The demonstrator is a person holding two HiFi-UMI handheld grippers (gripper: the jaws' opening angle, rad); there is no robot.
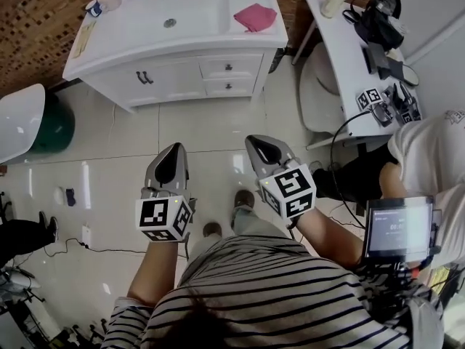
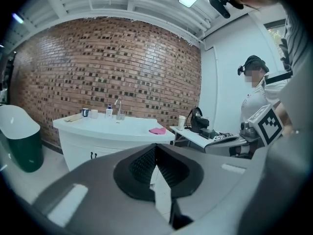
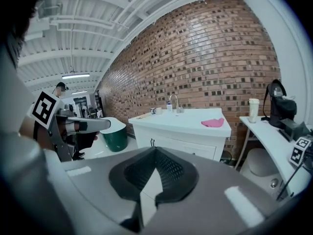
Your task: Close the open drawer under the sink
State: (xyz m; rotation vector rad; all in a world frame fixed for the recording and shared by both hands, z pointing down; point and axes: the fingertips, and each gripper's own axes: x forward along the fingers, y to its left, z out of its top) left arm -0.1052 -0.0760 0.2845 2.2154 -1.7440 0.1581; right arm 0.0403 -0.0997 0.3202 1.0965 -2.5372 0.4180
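My left claw [image 1: 174,147] and right claw [image 1: 252,141] are both clenched on nothing. The drawers [image 1: 230,67] under the sink [image 1: 185,17] are well ahead of me, and I cannot tell which one stands out. If I push off-centre with a narrow tip, I could skew and jam the drawer.

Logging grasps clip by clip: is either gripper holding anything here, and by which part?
Nothing is held: the left gripper and right gripper are both shut, empty, apart from the sink cabinet.
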